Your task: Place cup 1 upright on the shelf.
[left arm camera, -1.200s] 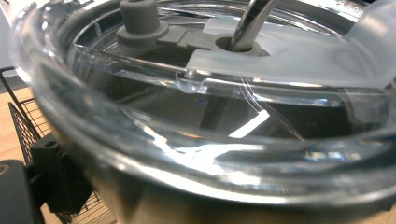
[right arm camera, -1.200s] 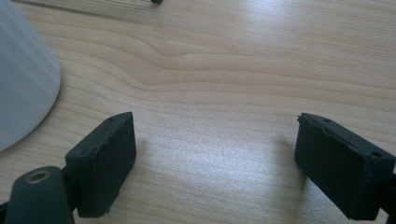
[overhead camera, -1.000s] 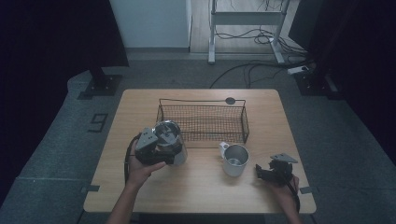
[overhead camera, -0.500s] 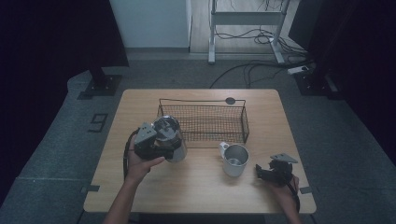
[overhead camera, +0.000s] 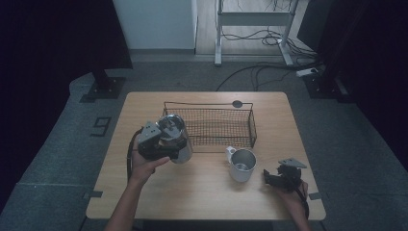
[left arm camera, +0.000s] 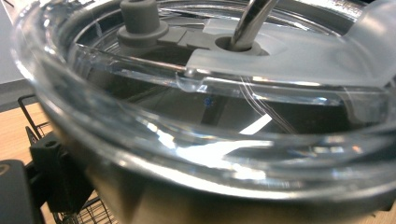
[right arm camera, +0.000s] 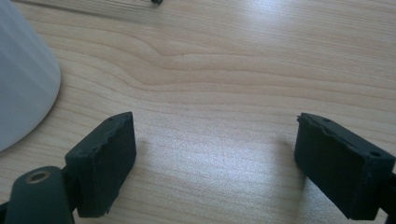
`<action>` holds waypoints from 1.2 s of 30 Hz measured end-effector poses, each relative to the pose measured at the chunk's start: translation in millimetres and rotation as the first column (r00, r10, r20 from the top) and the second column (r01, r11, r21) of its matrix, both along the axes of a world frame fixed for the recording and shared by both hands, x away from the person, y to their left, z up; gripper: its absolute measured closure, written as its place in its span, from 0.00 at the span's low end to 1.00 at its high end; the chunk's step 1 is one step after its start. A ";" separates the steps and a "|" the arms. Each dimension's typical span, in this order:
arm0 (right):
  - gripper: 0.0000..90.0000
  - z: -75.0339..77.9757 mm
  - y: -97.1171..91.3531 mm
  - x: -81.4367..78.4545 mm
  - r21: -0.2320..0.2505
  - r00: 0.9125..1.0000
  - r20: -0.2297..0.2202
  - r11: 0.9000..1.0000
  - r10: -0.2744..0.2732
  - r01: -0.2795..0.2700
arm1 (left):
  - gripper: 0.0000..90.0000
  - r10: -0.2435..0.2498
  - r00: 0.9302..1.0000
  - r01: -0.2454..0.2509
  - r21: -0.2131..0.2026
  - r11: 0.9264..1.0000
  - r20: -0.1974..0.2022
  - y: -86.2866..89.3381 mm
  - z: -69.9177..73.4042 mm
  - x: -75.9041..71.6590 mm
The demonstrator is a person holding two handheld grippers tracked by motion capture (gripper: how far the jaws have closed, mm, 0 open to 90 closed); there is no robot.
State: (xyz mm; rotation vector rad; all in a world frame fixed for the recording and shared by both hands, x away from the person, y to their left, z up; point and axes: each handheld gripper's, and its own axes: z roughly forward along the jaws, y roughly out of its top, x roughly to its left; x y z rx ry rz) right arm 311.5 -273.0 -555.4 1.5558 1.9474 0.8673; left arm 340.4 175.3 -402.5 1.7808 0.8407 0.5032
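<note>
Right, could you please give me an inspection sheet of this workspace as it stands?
Surface: wooden table, bare at the front.
Job's things: lidded steel tumbler with a straw, tilted beside the wire basket; mug upright.
Clutter: small dark disc at the far edge.
Grippers: left gripper shut on the tumbler; right gripper open near the mug.
Cables: floor cables beyond the table.
Surroundings: dark room, metal stand.
</note>
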 end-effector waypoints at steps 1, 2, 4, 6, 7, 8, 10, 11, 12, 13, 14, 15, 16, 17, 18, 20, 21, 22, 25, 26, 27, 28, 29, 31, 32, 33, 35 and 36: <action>0.14 0.0 0.0 0.0 0.000 1.000 0.000 1.000 0.000 0.000 | 0.05 0.000 1.000 0.000 0.000 1.000 0.000 0.0 0.0 0.0; 0.14 0.0 0.0 0.0 0.000 1.000 0.000 1.000 0.000 0.000 | 0.05 0.001 1.000 -0.001 0.000 1.000 0.002 0.1 1.0 0.7; 0.14 -0.1 0.0 0.0 0.000 1.000 0.001 1.000 0.000 0.000 | 0.05 0.002 1.000 -0.002 0.000 1.000 0.004 0.5 3.3 2.0; 0.14 -0.1 0.0 0.0 0.000 1.000 0.001 1.000 0.001 -0.001 | 0.05 0.003 1.000 -0.003 -0.001 1.000 0.004 0.7 4.7 2.6; 0.14 -0.1 0.0 0.0 0.000 1.000 0.001 1.000 0.001 -0.001 | 0.05 0.003 1.000 -0.003 -0.001 1.000 0.004 0.7 4.7 2.6; 0.14 -0.1 0.0 0.0 0.000 1.000 0.001 1.000 0.001 -0.001 | 0.05 0.004 1.000 -0.004 -0.001 1.000 0.007 0.9 5.3 2.8; 0.14 -0.1 0.1 0.0 0.001 1.000 0.001 1.000 0.000 0.000 | 0.05 0.002 1.000 -0.002 -0.003 1.000 0.007 1.3 6.4 3.2; 0.14 -0.2 0.1 0.1 0.002 1.000 0.002 1.000 0.000 0.000 | 0.05 0.002 1.000 -0.002 -0.003 1.000 0.009 1.5 6.8 3.5; 0.14 -0.1 0.1 0.0 0.000 1.000 0.001 1.000 0.000 0.000 | 0.05 0.003 1.000 -0.003 -0.006 1.000 0.006 1.8 7.4 4.3; 0.14 -0.1 0.1 0.0 0.000 1.000 0.001 1.000 0.000 0.000 | 0.05 0.003 1.000 -0.003 -0.006 1.000 0.006 1.8 7.4 4.3; 0.14 -0.1 0.1 0.0 0.001 1.000 0.001 1.000 0.000 0.000 | 0.05 0.003 1.000 -0.003 -0.004 1.000 0.006 1.9 7.7 5.3; 0.14 -0.1 0.1 0.0 0.001 1.000 0.000 1.000 0.000 0.000 | 0.05 0.004 1.000 -0.004 -0.004 1.000 0.005 1.8 7.8 5.7; 0.14 -0.2 0.1 0.0 0.002 1.000 0.001 1.000 0.000 0.000 | 0.05 0.005 1.000 -0.005 -0.001 1.000 0.005 1.6 8.4 6.6; 0.14 -0.2 0.1 0.0 0.002 1.000 0.001 1.000 0.000 0.000 | 0.05 0.005 1.000 -0.005 -0.001 1.000 0.005 1.6 8.4 6.6; 0.14 -0.1 0.1 0.0 0.000 1.000 0.001 1.000 0.000 0.000 | 0.05 0.004 1.000 -0.004 0.000 1.000 0.005 1.3 9.3 7.4; 0.14 -0.1 0.1 0.0 0.000 1.000 0.000 1.000 0.000 0.000 | 0.05 0.006 1.000 -0.006 0.001 1.000 0.006 0.9 10.3 8.1; 0.14 -0.1 0.1 0.0 0.000 1.000 0.000 1.000 0.000 0.000 | 0.05 0.005 1.000 -0.005 0.001 1.000 0.007 0.8 10.8 8.6; 0.14 -0.1 0.1 0.0 0.001 1.000 0.000 1.000 0.000 0.000 | 0.05 0.007 1.000 -0.007 -0.001 1.000 0.006 0.8 11.3 8.9; 0.14 -0.1 0.1 0.0 0.001 1.000 0.000 1.000 0.000 0.000 | 0.05 0.008 1.000 -0.008 -0.007 1.000 0.007 0.3 13.3 10.6; 0.14 -0.1 0.1 0.0 0.001 1.000 0.000 1.000 0.000 0.000 | 0.05 0.007 1.000 -0.007 -0.006 1.000 0.008 -0.1 14.4 11.4; 0.14 -0.1 0.1 0.0 0.001 1.000 0.000 1.000 0.000 0.000 | 0.05 0.008 1.000 -0.008 -0.005 1.000 0.009 -0.8 15.4 12.3; 0.14 -0.1 0.1 0.0 0.001 1.000 0.000 1.000 0.000 0.000 | 0.05 0.008 1.000 -0.008 -0.005 1.000 0.009 -1.0 15.8 12.8; 0.14 -0.1 0.1 0.0 0.001 1.000 0.000 1.000 0.000 0.000 | 0.05 0.007 1.000 -0.007 -0.005 1.000 0.009 -1.2 16.5 13.7; 0.14 -0.1 0.1 0.0 0.001 1.000 0.000 1.000 0.000 0.000 | 0.05 0.008 1.000 -0.008 -0.006 1.000 0.009 -1.3 17.1 14.3; 0.14 -0.1 0.1 0.0 0.001 1.000 0.000 1.000 0.000 0.000 | 0.05 0.011 1.000 -0.010 -0.011 1.000 0.009 -1.3 18.0 15.6; 0.14 -0.1 0.1 0.0 0.001 1.000 0.000 1.000 0.000 0.000 | 0.05 0.011 1.000 -0.010 -0.011 1.000 0.009 -1.3 18.0 15.6; 0.14 -0.1 0.1 0.0 0.000 1.000 0.000 1.000 0.000 0.000 | 0.05 0.012 1.000 -0.011 -0.012 1.000 0.009 -1.3 18.9 16.8; 0.14 0.0 0.1 -0.1 0.000 1.000 0.000 1.000 0.000 0.000 | 0.05 0.013 1.000 -0.013 -0.008 1.000 0.008 -1.4 19.9 17.9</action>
